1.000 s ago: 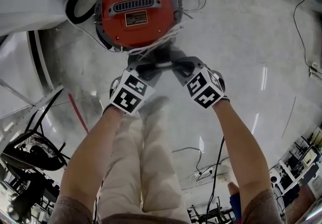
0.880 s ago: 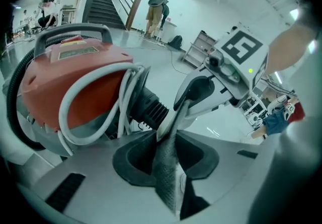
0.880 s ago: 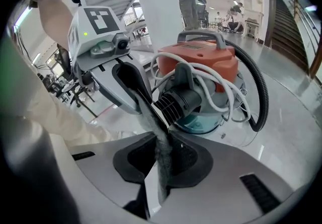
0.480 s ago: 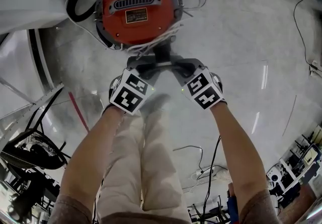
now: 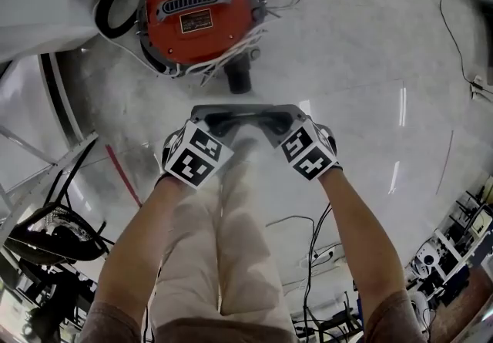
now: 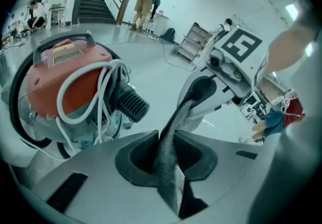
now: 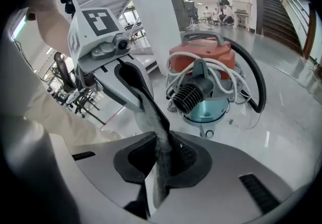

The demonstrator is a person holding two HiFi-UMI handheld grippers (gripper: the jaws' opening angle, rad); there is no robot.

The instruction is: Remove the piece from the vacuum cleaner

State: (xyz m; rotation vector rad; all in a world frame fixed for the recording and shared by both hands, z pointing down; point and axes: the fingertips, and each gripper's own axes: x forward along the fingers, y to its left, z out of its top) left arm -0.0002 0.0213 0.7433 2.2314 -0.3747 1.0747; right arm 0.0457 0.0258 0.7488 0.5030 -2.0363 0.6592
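Jaws of the left gripper [image 6: 168, 166] have just been closing and are pinching the grey piece [image 5: 245, 112]; the right gripper [image 7: 160, 165] is pinching its right end.

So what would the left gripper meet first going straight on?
Past the grey piece its jaws just tightened on, probably the floor between the vacuum cleaner and right gripper; depth unclear.

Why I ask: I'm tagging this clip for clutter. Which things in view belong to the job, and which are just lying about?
Job: vacuum cleaner; its hose; grey piece, held clear of it; left gripper, whose jaws have just been closing, and right gripper, both shut on the piece.
Lying about: floor cables; black stand; shelf rack; staircase.
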